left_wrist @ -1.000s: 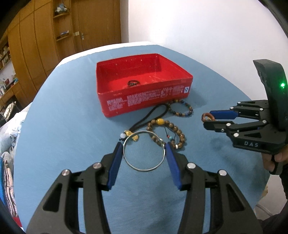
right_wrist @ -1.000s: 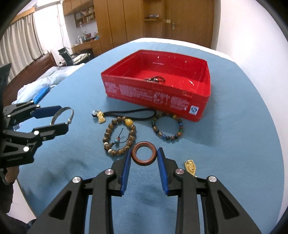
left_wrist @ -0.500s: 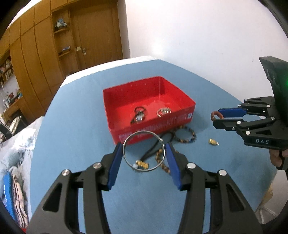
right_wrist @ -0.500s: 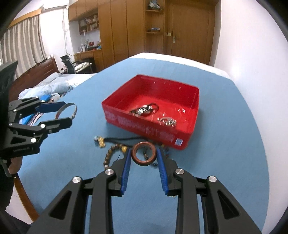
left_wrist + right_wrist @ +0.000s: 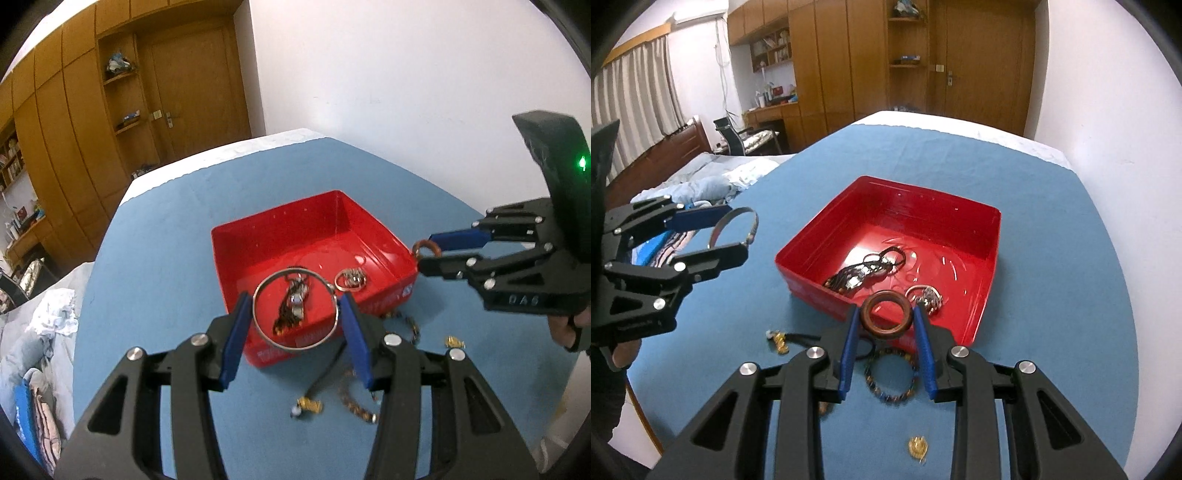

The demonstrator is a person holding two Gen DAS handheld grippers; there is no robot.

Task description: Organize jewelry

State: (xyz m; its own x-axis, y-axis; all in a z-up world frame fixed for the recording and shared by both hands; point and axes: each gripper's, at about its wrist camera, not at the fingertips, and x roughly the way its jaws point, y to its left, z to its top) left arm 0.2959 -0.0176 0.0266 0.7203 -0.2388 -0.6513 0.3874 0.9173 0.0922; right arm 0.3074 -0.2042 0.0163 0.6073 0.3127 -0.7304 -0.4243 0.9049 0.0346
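My left gripper (image 5: 294,299) is shut on a thin silver bangle (image 5: 295,348), held in the air over the near side of the red box (image 5: 280,229). To its right, my right gripper (image 5: 424,253) pinches a brown ring (image 5: 424,242) beside the box's right corner. In the right wrist view the right gripper (image 5: 886,312) grips that brown ring (image 5: 886,333) above the box's near wall (image 5: 820,299). The left gripper (image 5: 738,230) with the bangle (image 5: 752,221) hangs left of the box. A dark cord bracelet (image 5: 864,275) and a silver piece (image 5: 925,295) lie inside the box.
On the blue tablecloth (image 5: 1052,258) in front of the box lie a coloured bead bracelet (image 5: 886,397), a gold pendant (image 5: 918,446), a black cord with a gold charm (image 5: 779,338) and a wooden bead bracelet (image 5: 354,406). A bed with bedding (image 5: 701,184) stands left; a white wall is right.
Both grippers have risen and moved forward from the table towards the red box, each still holding its ring. The loose jewellery has dropped to the bottom of both views.
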